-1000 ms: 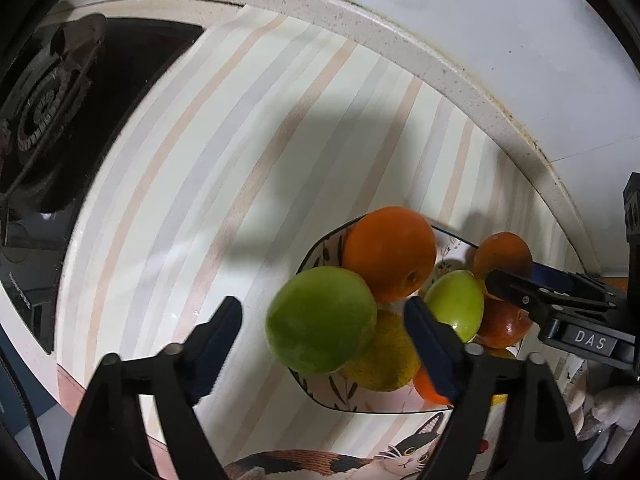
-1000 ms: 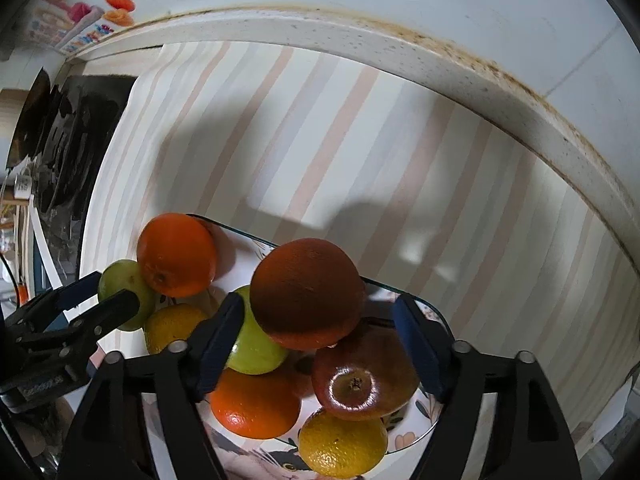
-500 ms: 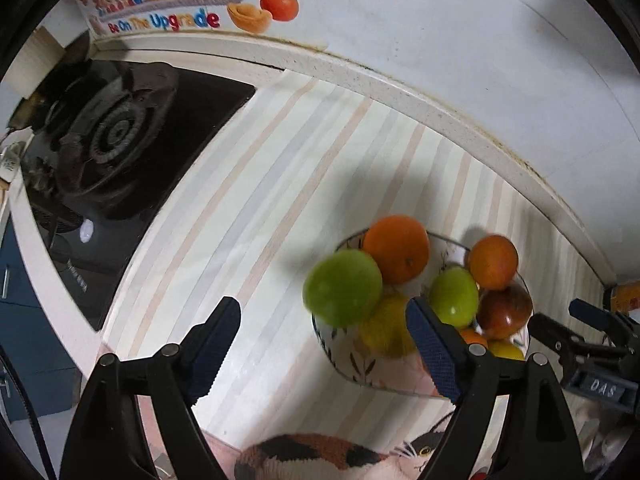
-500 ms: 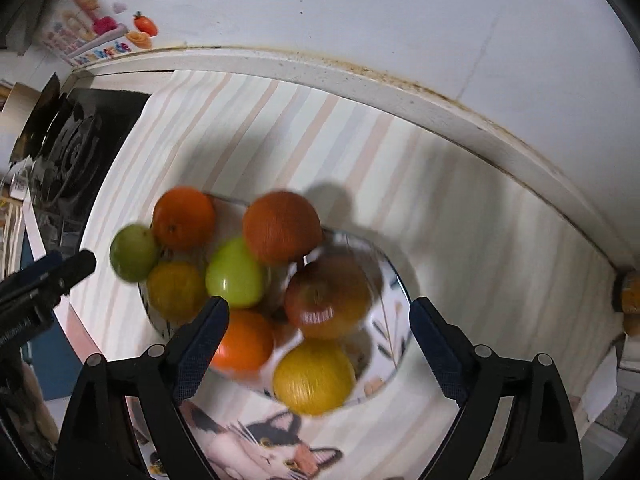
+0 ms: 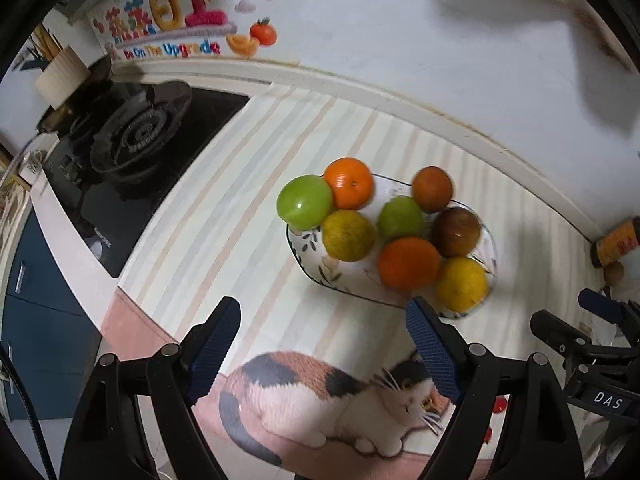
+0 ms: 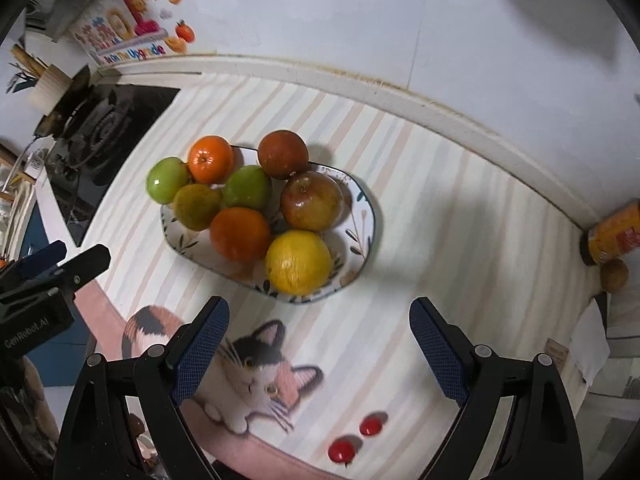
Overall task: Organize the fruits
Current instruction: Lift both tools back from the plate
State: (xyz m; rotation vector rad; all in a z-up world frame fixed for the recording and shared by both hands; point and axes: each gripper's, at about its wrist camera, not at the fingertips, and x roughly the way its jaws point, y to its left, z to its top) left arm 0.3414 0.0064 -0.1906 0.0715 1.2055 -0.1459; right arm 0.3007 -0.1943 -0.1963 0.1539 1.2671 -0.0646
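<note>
Both tongs hang above the counter with their jaws spread wide and nothing between them. From where I stand, the left gripper is over the cat picture on the mat, near the left end of the plate, and the right gripper is just before the plate's near rim, also over the mat. Each one shows at the edge of the other's view.

All the fruits sit together on the white plate with painted leaves, which rests on the striped mat close to the back wall. At the left end there is a green apple, partly over the rim, and it touches a bright orange behind it and a greenish-yellow citrus beside it. In the middle lies a second green apple. Behind it a dark orange sits at the back rim. A red-brown apple with its stem up lies to the right, touching the dark orange. At the front there are a deep orange and a yellow citrus, side by side and touching.

Left of the mat is a black gas stove. On the wall above it I see a colourful sticker. In the right corner stands an orange jar with a small brown round thing just beside it; what it is I cannot tell. Two small red tomatoes lie on the mat near the front edge, well apart from the plate.
</note>
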